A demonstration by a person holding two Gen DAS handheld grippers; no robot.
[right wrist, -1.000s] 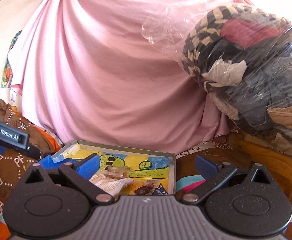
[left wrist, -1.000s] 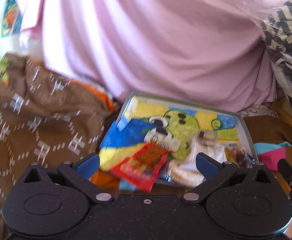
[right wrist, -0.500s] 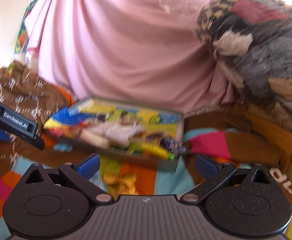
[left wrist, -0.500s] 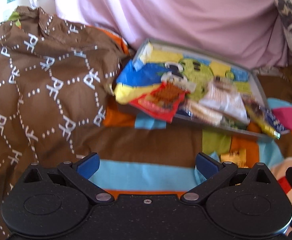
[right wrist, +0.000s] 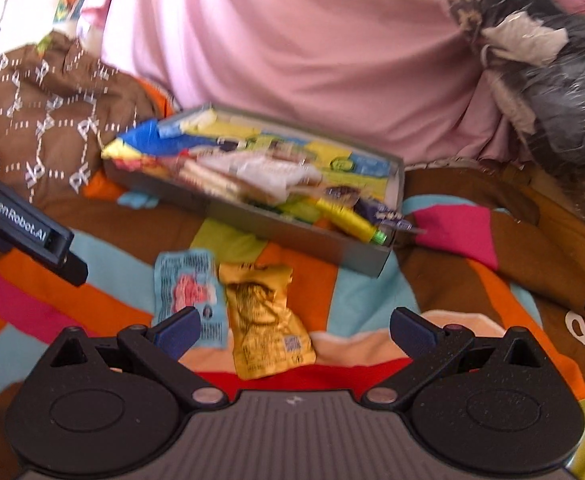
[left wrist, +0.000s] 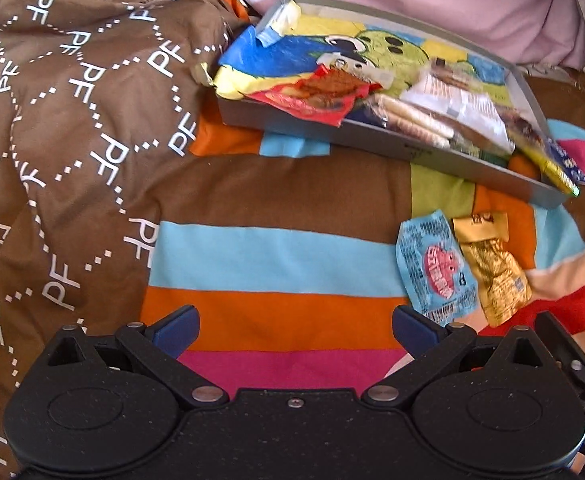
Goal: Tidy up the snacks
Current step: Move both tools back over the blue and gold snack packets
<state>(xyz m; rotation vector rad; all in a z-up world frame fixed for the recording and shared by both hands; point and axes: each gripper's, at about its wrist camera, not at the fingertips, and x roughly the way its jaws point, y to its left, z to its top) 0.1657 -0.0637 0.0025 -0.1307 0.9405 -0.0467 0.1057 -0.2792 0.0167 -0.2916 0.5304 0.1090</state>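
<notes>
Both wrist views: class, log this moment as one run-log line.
left gripper open, empty | right gripper open, above gold packet | blue packet beside it on blanket | grey tray holds snacks

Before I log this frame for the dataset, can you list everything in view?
Tray: one, grey, on the bedspread, piled with mixed snack packets.
Blue packet: one, light blue, on the bedspread before the tray.
Gold packet: one, beside the blue packet.
Bedspread: one, striped, multicoloured.
Brown cloth: one, white-patterned, left.
Pink sheet: one, behind.
Clothes bag: one, clear, right.
Left gripper: open, empty.
Right gripper: open, empty.
</notes>
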